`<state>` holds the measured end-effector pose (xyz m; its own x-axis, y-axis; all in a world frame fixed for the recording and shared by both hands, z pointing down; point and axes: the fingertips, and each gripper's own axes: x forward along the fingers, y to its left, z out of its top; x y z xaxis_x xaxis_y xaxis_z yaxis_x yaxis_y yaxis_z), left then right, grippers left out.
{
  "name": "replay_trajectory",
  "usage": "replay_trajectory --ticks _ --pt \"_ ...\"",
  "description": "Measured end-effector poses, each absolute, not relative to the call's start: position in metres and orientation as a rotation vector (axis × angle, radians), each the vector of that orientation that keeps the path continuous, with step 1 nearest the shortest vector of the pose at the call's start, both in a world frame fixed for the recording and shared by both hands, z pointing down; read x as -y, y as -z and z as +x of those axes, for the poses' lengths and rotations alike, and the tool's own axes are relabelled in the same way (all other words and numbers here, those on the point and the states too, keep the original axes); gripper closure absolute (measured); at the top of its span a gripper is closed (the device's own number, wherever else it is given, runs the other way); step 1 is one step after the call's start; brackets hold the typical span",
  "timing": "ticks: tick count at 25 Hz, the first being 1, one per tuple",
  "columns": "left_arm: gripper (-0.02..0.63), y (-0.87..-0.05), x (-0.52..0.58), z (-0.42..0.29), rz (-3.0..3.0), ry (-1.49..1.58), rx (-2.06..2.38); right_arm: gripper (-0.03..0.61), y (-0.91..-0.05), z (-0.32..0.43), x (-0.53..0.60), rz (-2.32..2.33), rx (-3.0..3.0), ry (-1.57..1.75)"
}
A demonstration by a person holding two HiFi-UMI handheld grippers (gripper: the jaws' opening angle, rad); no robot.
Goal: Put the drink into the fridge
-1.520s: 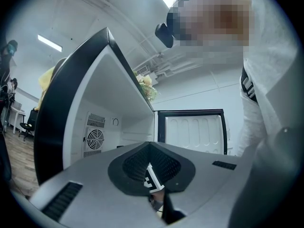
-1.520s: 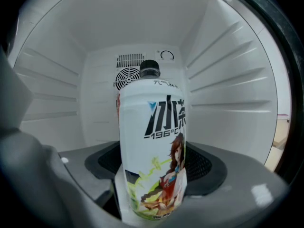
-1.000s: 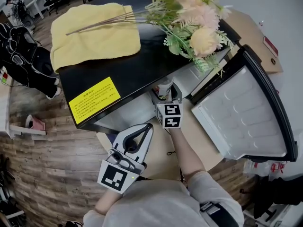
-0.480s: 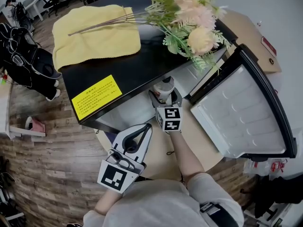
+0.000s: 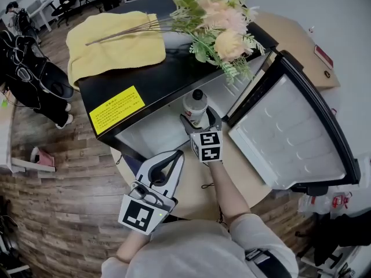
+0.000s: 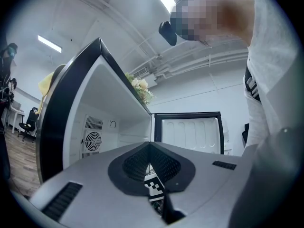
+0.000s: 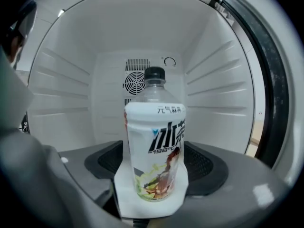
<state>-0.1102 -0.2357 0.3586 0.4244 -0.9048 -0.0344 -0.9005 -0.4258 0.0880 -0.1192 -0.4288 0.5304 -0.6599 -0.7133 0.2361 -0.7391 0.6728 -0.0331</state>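
The drink is a clear bottle with a black cap and a white printed label. It stands upright between the jaws of my right gripper, which is shut on it. In the right gripper view the bottle fills the middle, just in front of the open white fridge interior. The small black fridge has its door swung wide to the right. My left gripper hangs lower left of the bottle, jaws shut and empty. In its own view the left gripper faces the fridge from the side.
A yellow cloth and a bunch of artificial flowers lie on the fridge top, with a yellow warning label at its front edge. A round fan vent sits on the fridge's back wall. Wooden floor lies to the left.
My right gripper has shifted a little with the bottle, and more of the bottle now shows clear of the fridge's top edge. The left gripper has stayed where it was.
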Motion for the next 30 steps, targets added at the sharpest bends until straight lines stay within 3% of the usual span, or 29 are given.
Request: replay_trajectory --ticks 4,6,12,30 --pt "0.606 -0.354 0.232 -0.103 2.613 0.127 1.652 0.183 -0.513 -0.106 0.413 1.168 2.719 -0.193" --pt "0.606 -0.352 0.231 -0.099 2.616 0.129 1.655 0.233 -0.504 -0.099 0.404 1.161 2.739 -0.205" --pt "0.606 -0.345 0.225 -0.087 2.640 0.152 1.656 0.561 -0.476 -0.075 0.383 1.210 2.773 -0.172" --pt "0.606 -0.323 0.202 -0.072 2.681 0.215 1.732 0.568 -0.409 -0.020 0.309 1.221 2.871 -0.135"
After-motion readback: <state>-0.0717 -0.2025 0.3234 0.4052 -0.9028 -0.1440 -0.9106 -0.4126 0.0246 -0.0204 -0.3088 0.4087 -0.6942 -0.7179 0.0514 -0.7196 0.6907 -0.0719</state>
